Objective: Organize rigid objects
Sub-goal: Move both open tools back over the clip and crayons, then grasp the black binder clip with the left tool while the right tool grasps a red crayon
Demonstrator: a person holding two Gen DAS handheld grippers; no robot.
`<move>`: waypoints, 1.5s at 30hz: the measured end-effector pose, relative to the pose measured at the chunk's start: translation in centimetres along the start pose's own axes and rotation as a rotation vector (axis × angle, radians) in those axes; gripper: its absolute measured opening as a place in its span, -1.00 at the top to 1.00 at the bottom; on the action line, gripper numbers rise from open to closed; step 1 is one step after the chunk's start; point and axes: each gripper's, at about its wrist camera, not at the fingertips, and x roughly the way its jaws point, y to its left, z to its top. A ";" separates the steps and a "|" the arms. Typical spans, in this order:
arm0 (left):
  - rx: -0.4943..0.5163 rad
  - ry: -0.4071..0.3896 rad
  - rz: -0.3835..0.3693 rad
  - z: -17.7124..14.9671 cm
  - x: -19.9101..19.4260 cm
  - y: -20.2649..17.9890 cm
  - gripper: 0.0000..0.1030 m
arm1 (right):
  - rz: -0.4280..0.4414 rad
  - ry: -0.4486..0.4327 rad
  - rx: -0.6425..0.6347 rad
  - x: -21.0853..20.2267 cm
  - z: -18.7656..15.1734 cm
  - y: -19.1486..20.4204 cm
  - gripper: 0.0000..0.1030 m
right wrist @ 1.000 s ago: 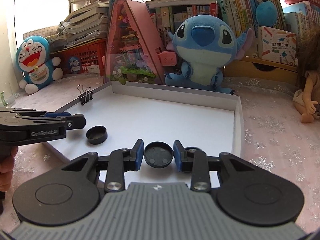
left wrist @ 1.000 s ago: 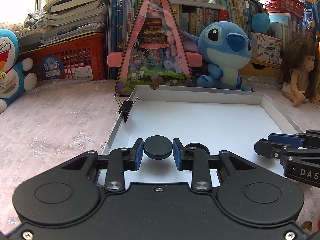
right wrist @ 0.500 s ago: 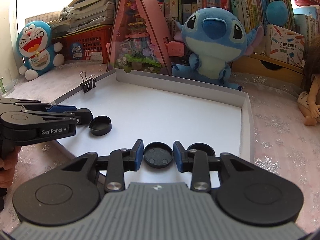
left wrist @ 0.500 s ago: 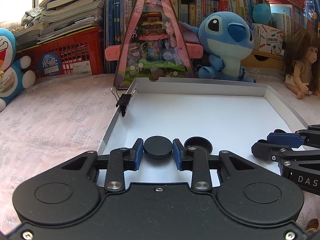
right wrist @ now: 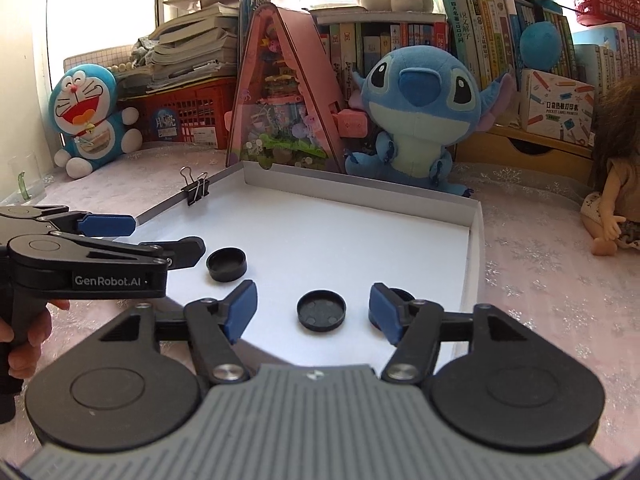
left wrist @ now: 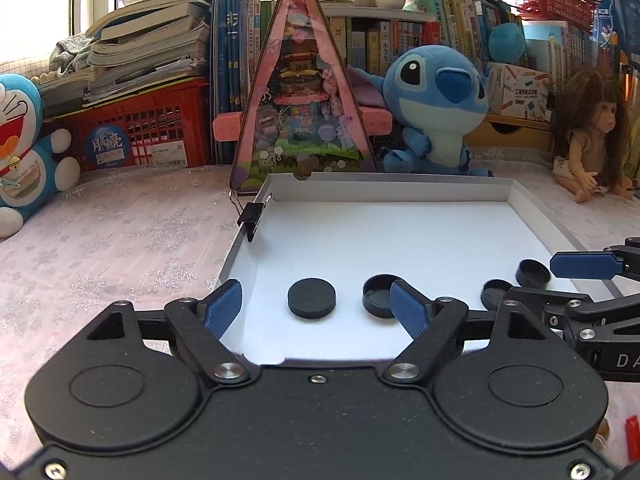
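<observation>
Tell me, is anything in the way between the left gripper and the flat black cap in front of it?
Nothing visible. The cap lies on the white tray straight ahead of the left gripper, whose jaws are opening with clear tray on both sides of it. Another cap sits beside the right finger.

L hand-held gripper (left wrist: 316, 306): jaws opening, blue pads spread wide, nothing pressed btwn them, pointing fwd and tilted down. R hand-held gripper (right wrist: 313, 312): same, jaws opening, pads apart, gripping nothing, tilted down. The two sit side by side, near each other, each showing at the edge of the other's view. Person's hand (right wrist: 26, 334) wraps the L grip handle; fingers partly hidden.
</observation>
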 end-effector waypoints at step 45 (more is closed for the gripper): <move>-0.017 -0.017 -0.243 -10.0 -12.9 -1.0 -0.28 | -0.027 -0.037 -0.051 -11.2 -9.9 0.1 -0.84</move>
